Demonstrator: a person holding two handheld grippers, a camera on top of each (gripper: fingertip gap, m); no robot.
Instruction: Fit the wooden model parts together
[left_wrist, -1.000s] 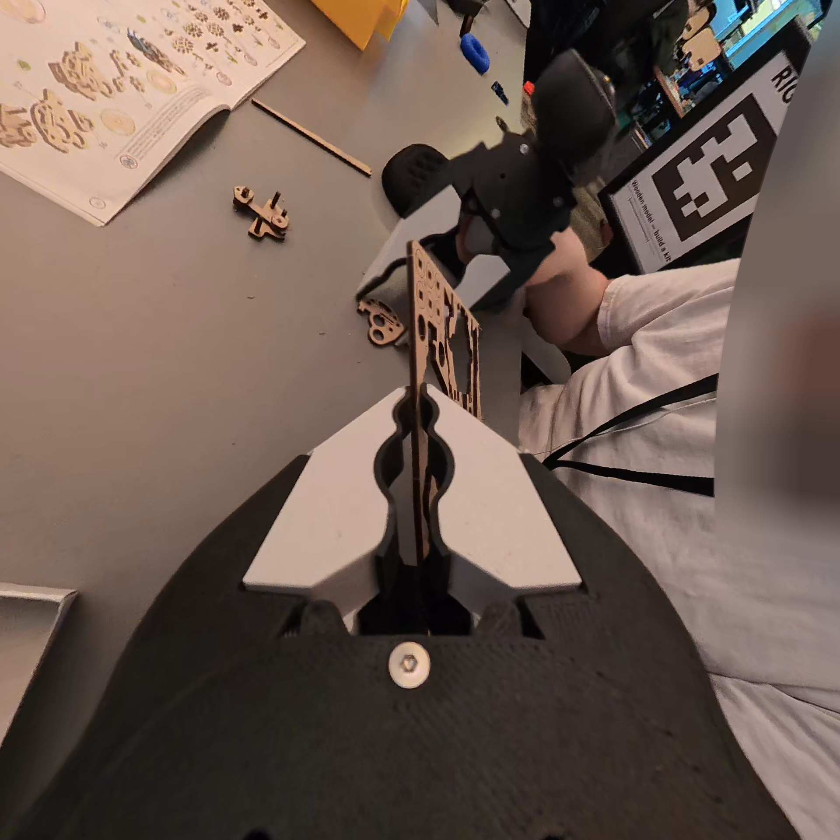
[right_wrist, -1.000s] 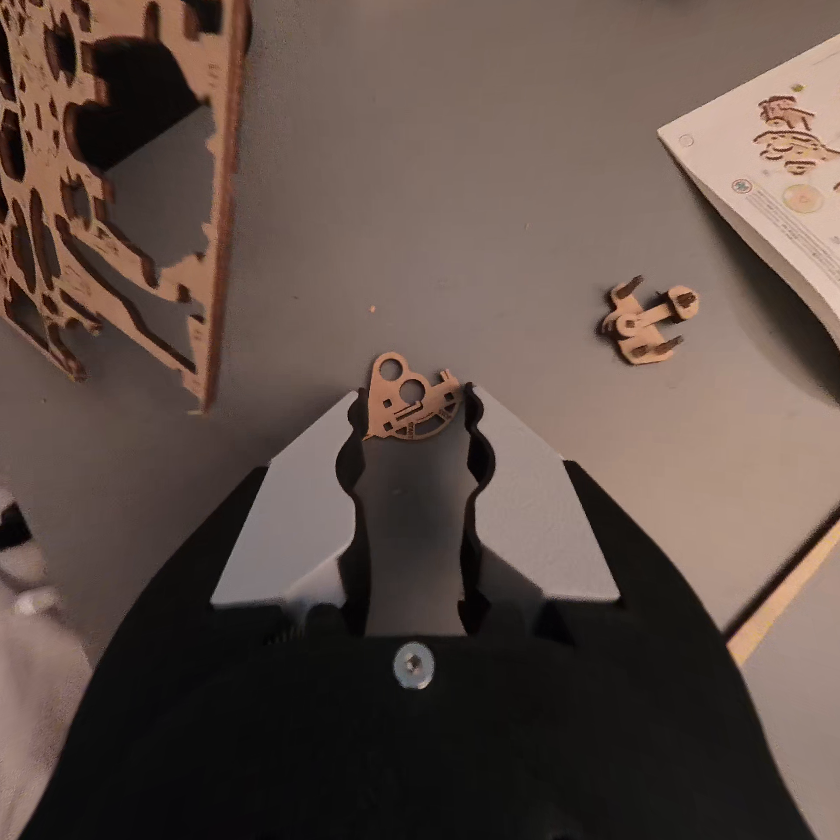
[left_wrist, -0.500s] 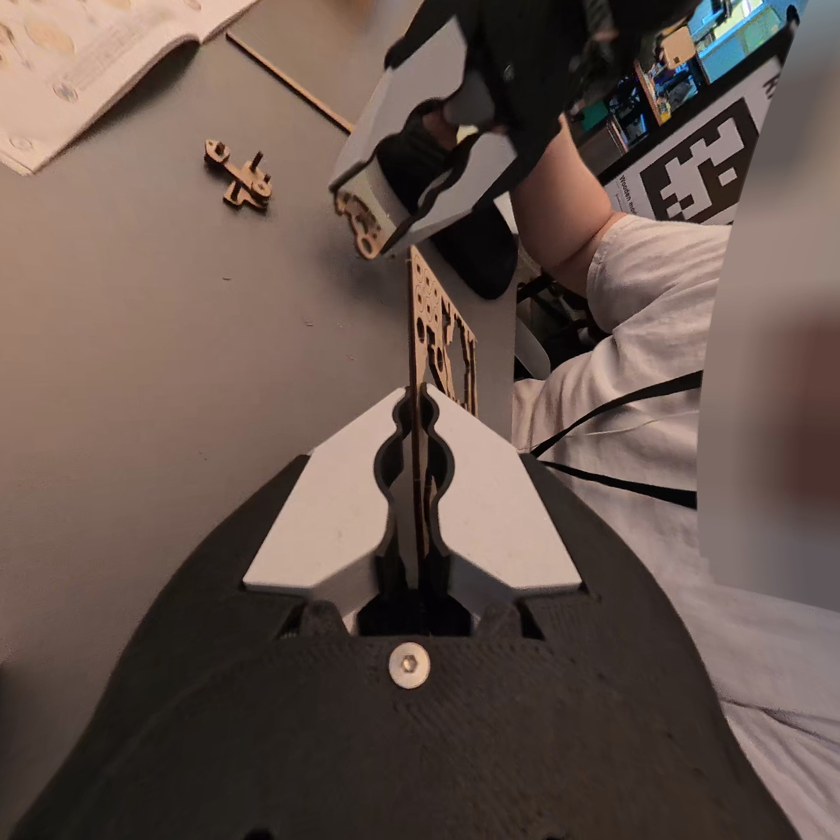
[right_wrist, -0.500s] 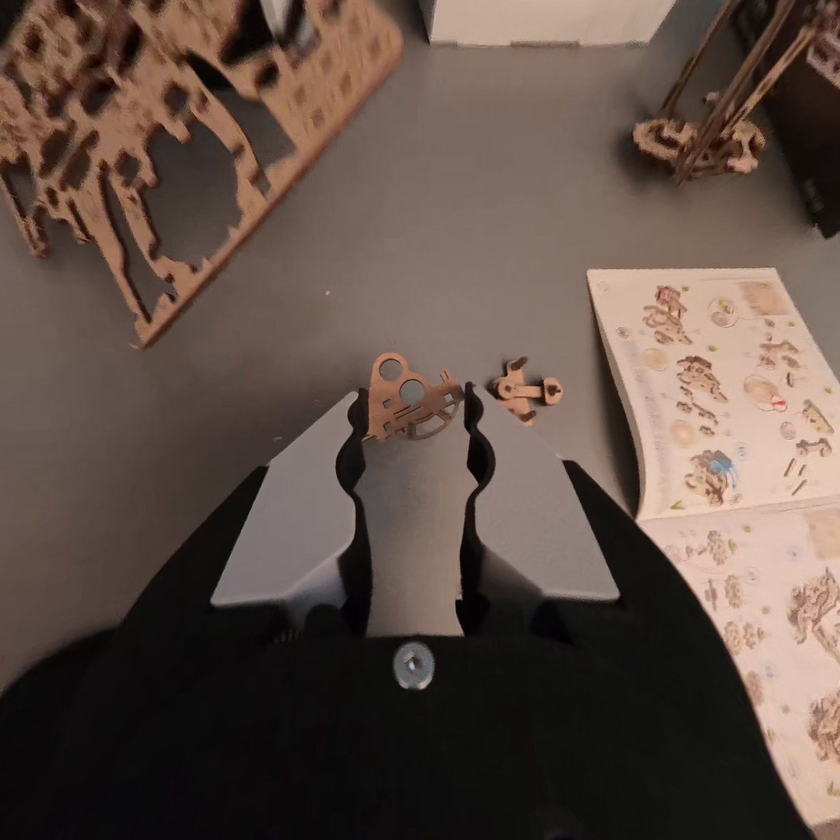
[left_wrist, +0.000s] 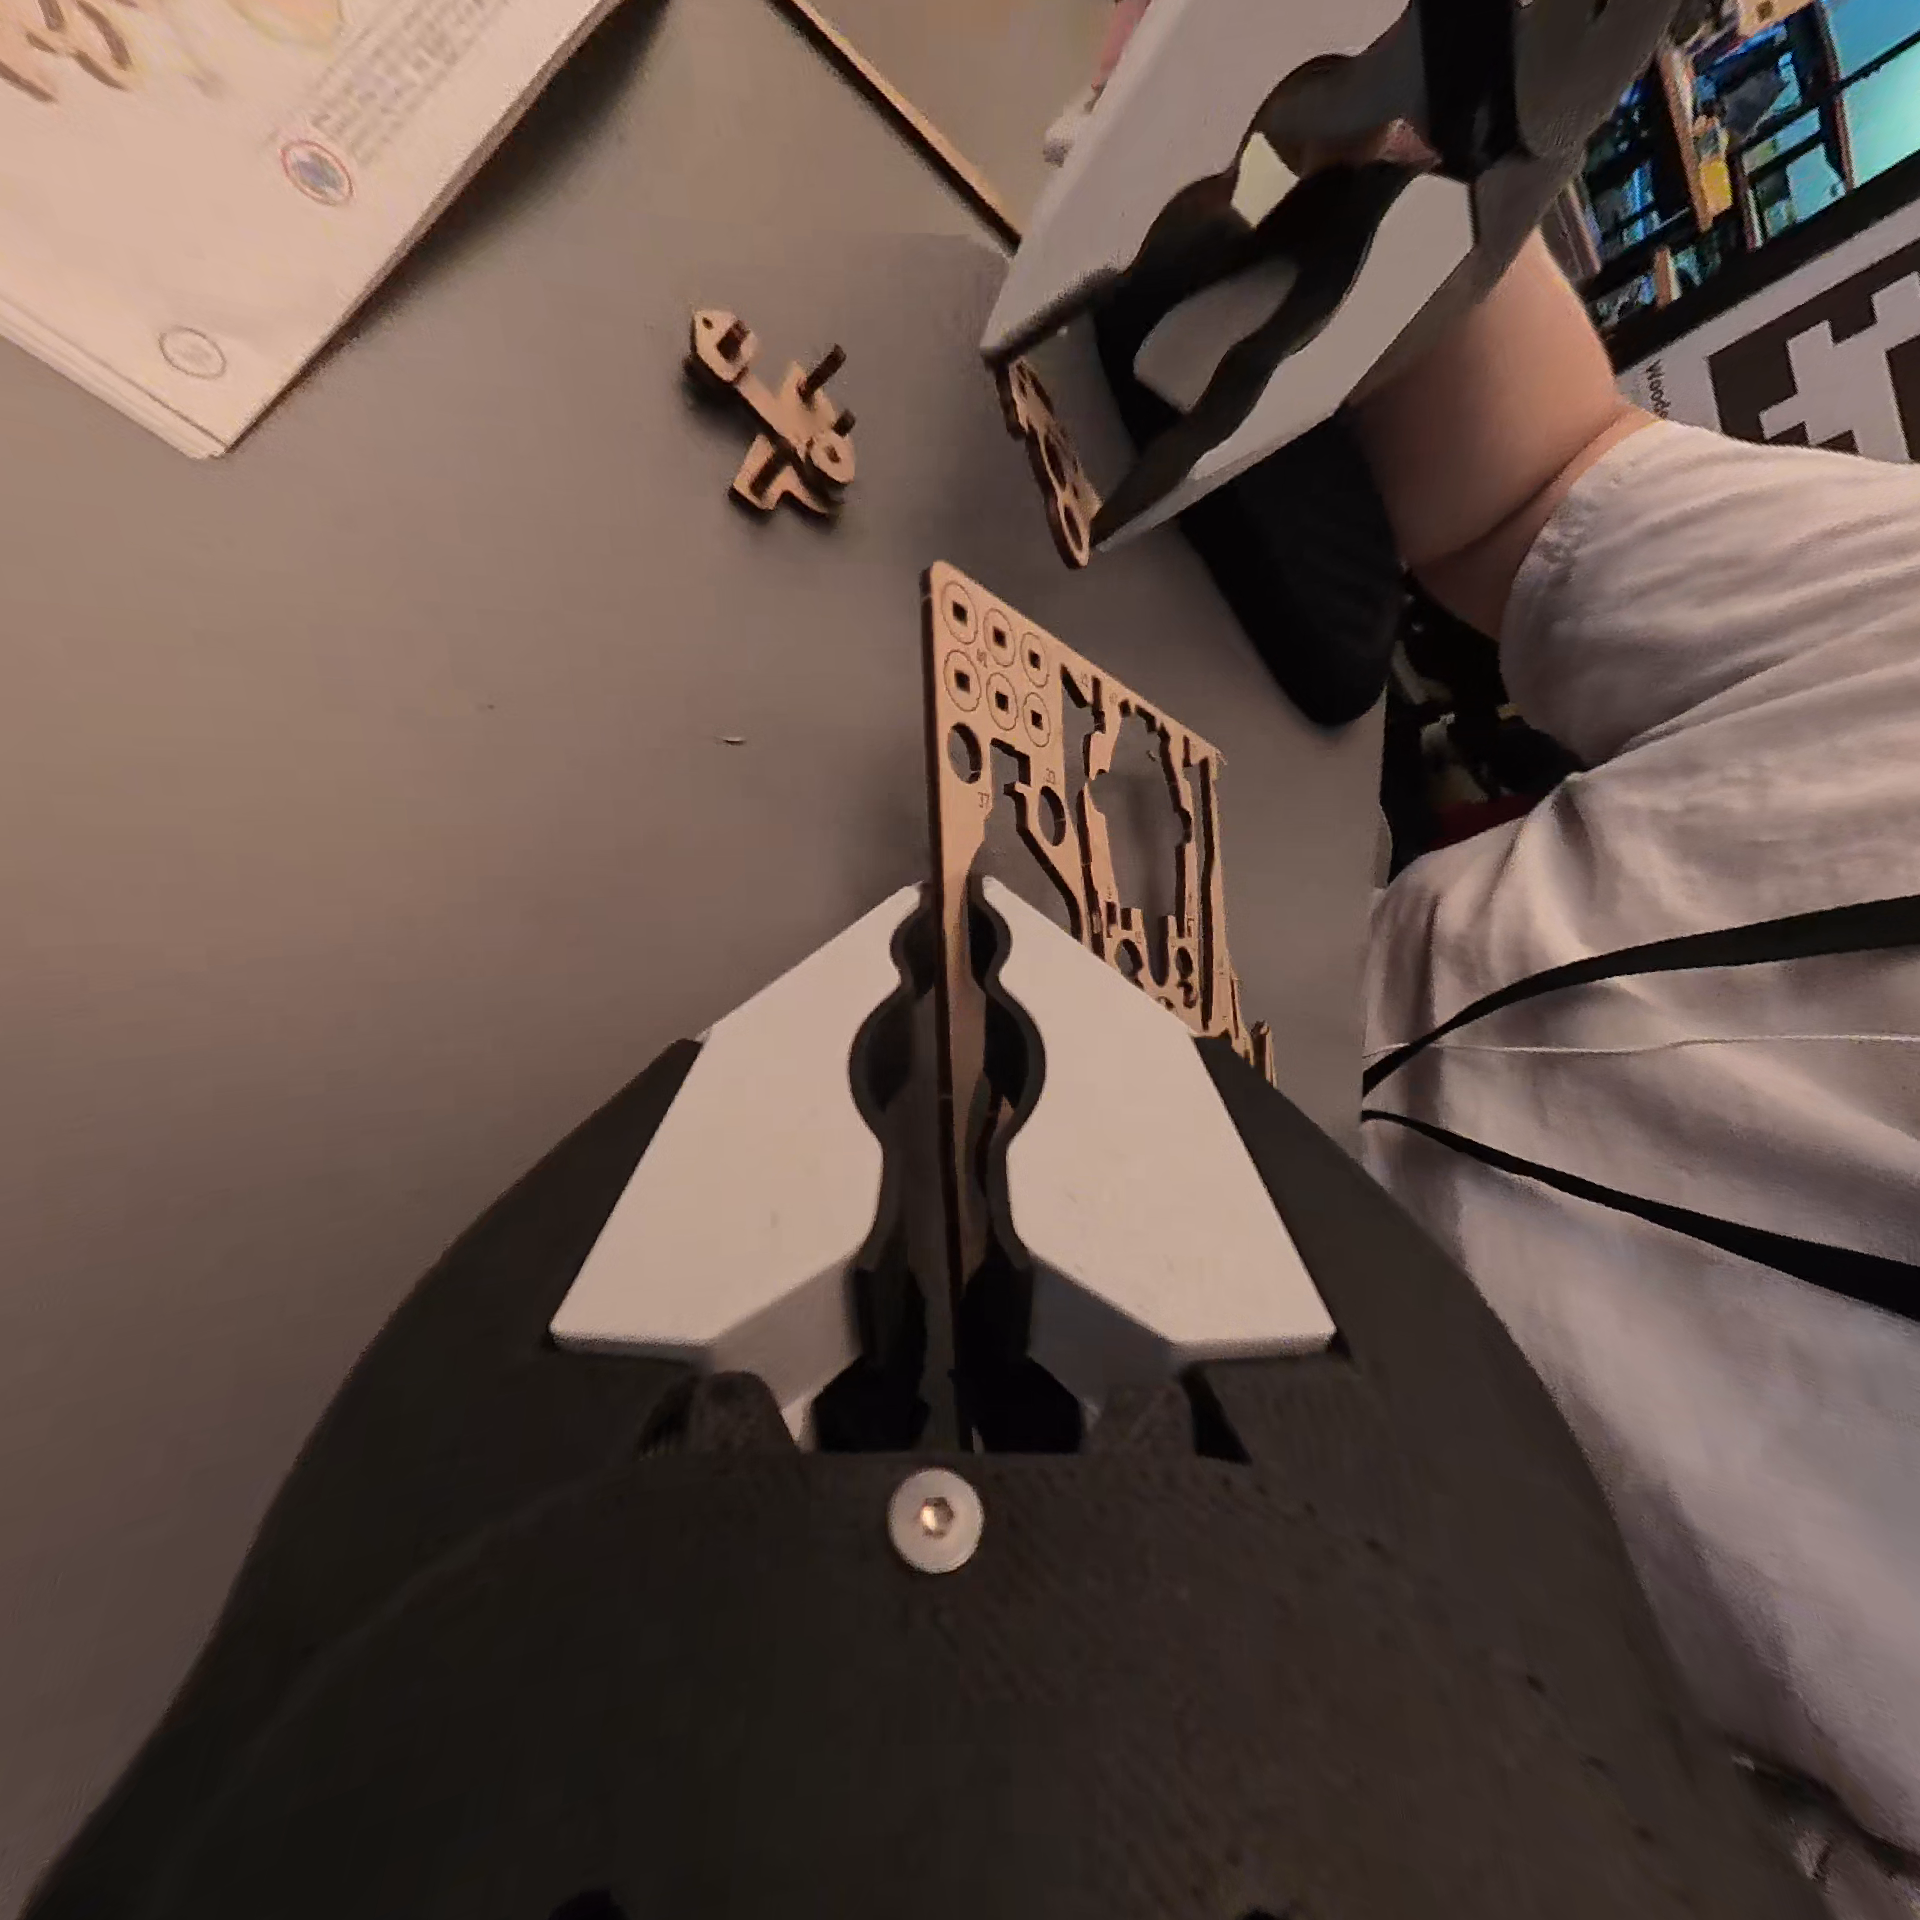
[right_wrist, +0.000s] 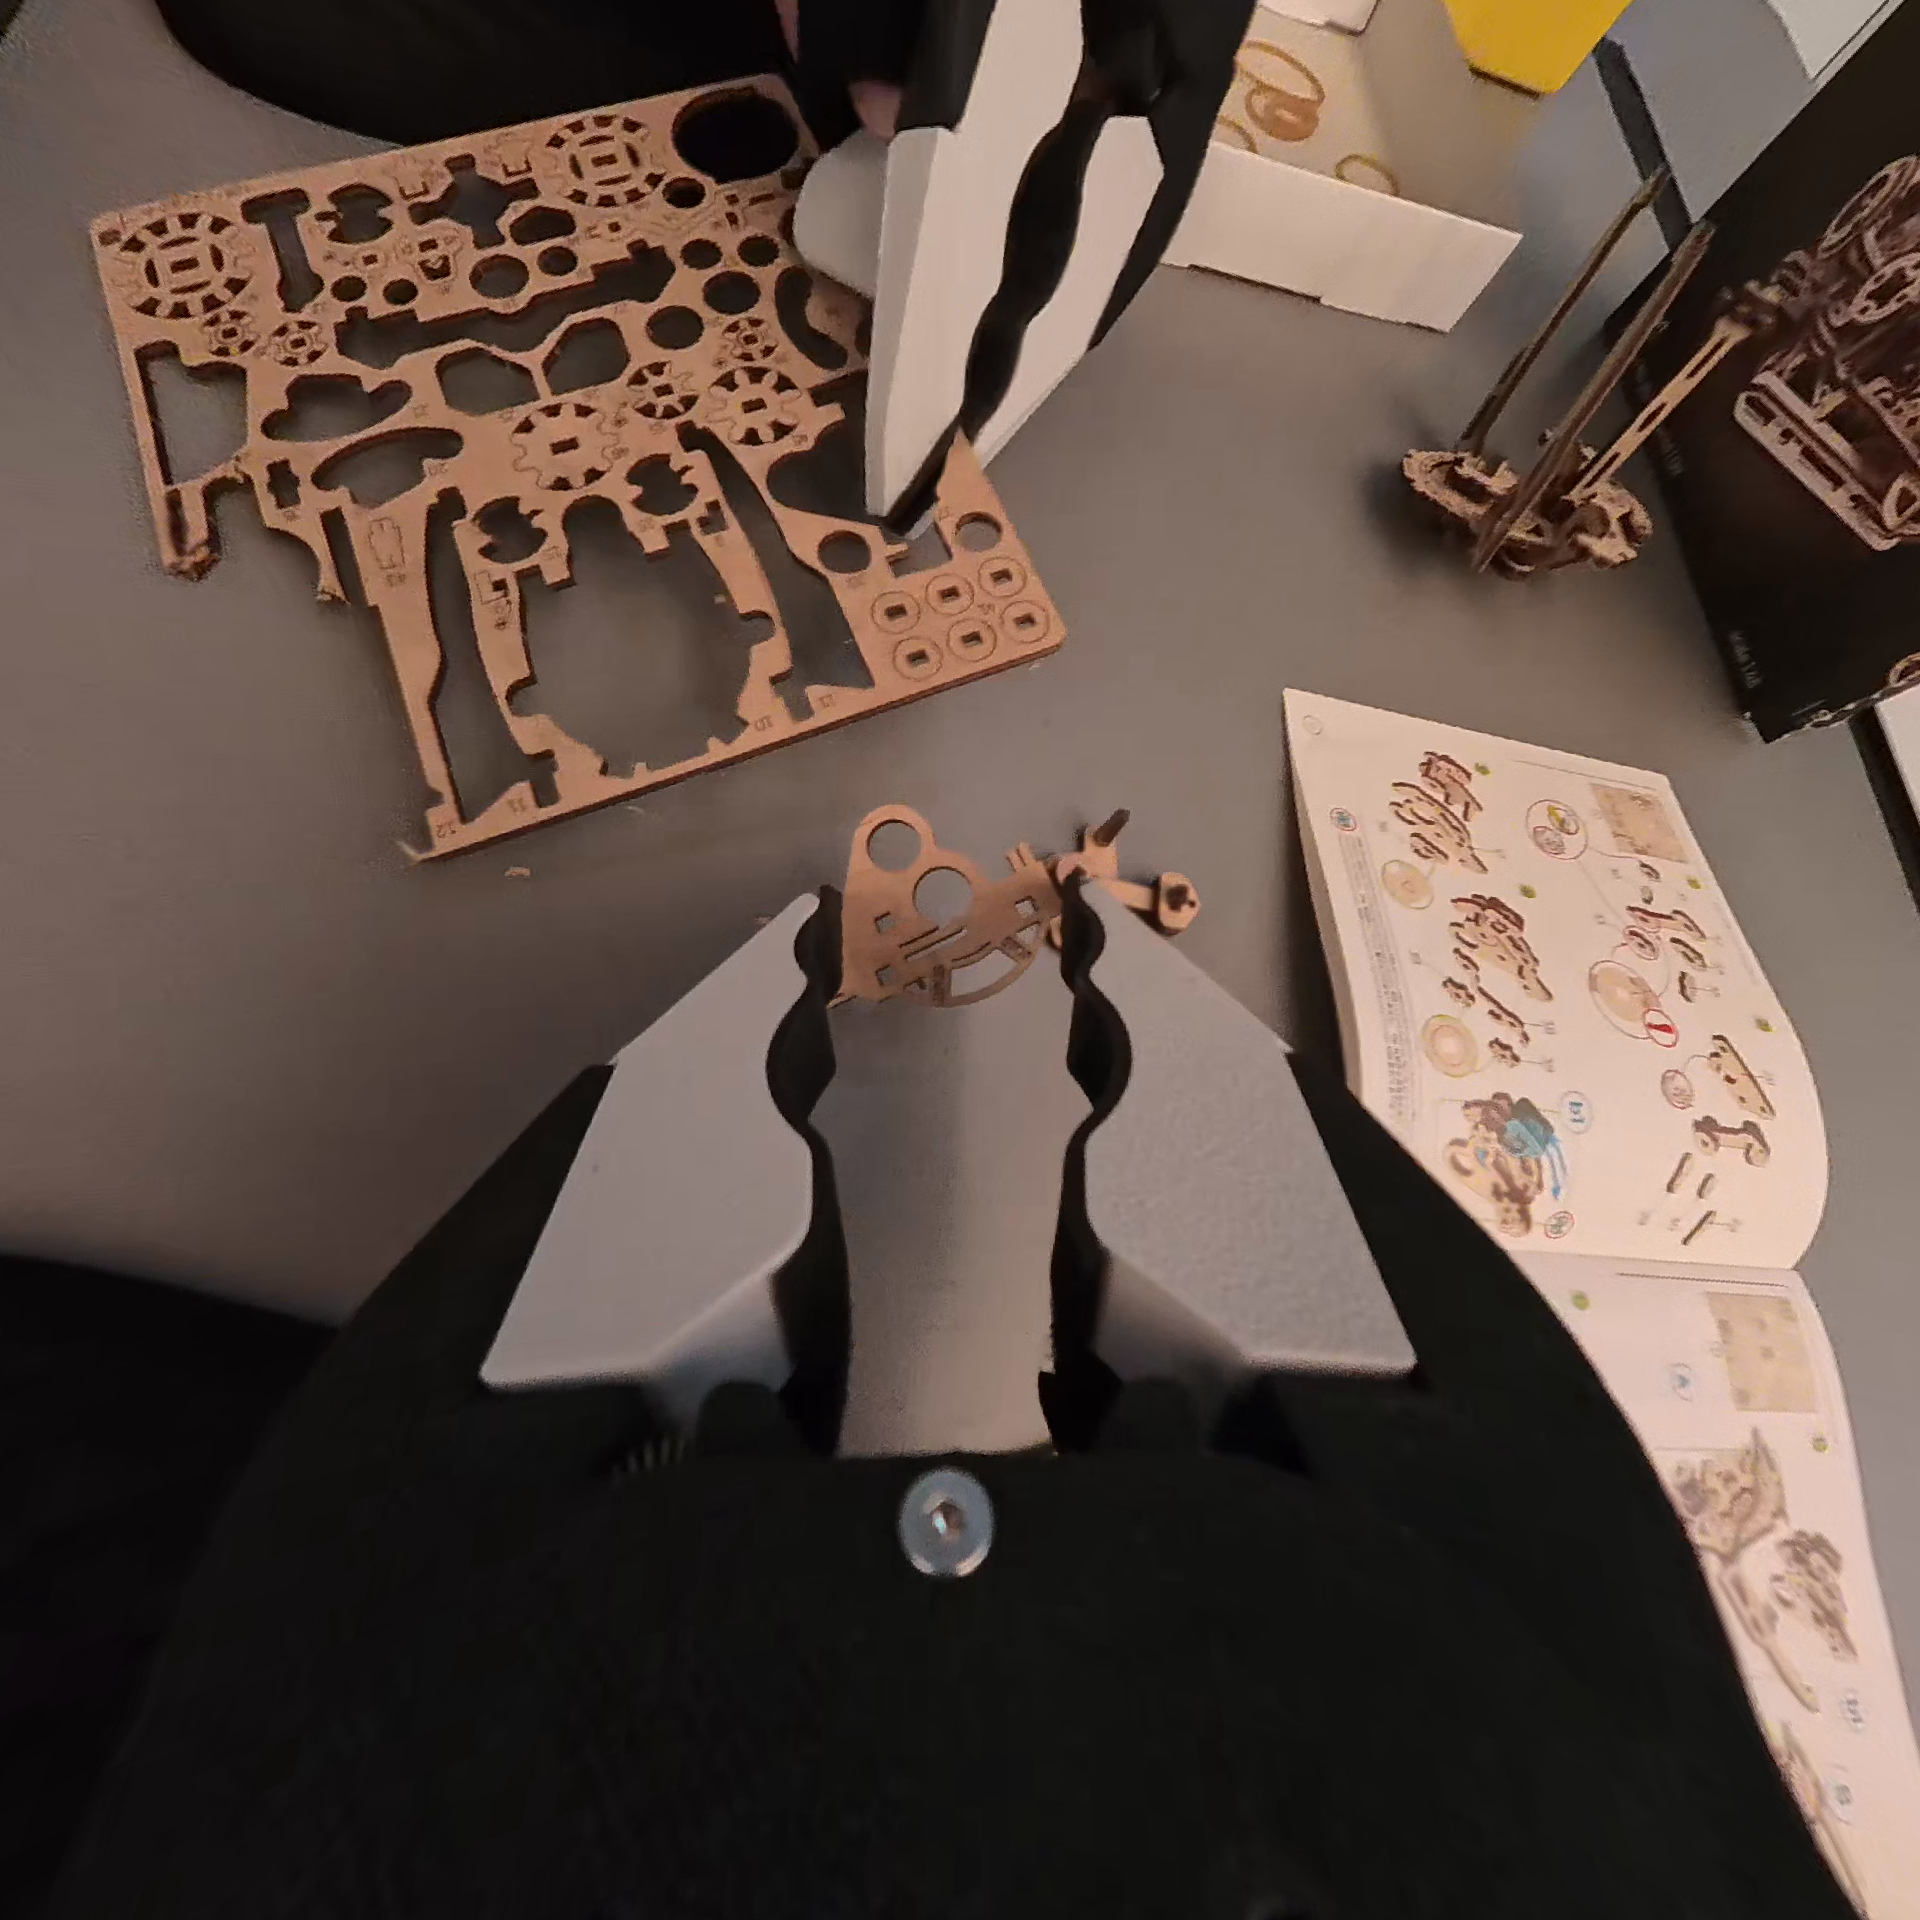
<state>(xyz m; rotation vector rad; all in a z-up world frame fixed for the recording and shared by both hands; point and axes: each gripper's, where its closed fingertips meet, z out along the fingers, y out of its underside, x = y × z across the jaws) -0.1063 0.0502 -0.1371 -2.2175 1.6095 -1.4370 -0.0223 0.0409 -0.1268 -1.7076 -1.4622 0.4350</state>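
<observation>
Between the grey fingers of the left tongs (left_wrist: 951, 914), a thin laser-cut wooden sheet with many punched-out openings (left_wrist: 1101, 821) is being pinched edge-on, the jaws drawn narrow around its near border. Seen from the right wrist view, that same sheet (right_wrist: 582, 499) is spreading out to the far left above the grey table (right_wrist: 260, 987), with the left tongs (right_wrist: 914, 509) biting its right edge.

The right tongs (right_wrist: 940, 909) are gripping a small flat wooden part with two round holes and a curved toothed edge (right_wrist: 935, 914), the jaws set fairly wide against its two sides and holding it up off the table. From the left wrist view, the right tongs (left_wrist: 1049, 457) are hanging at the far right with that part (left_wrist: 1049, 457) sticking out edge-on at the tips, close to the far corner of the sheet but apart from it.

Just beyond the right tongs, a small assembled wooden cross-shaped piece with pegs (right_wrist: 1132, 883) is lying on the table. To the right, an open white instruction booklet with coloured diagrams (right_wrist: 1558, 987) is lying flat. Farther off to the right, a partly built wooden model with slanted struts (right_wrist: 1538, 488) is standing beside a dark box (right_wrist: 1818, 416), and a white cardboard box (right_wrist: 1340, 239) is sitting at the far edge.
</observation>
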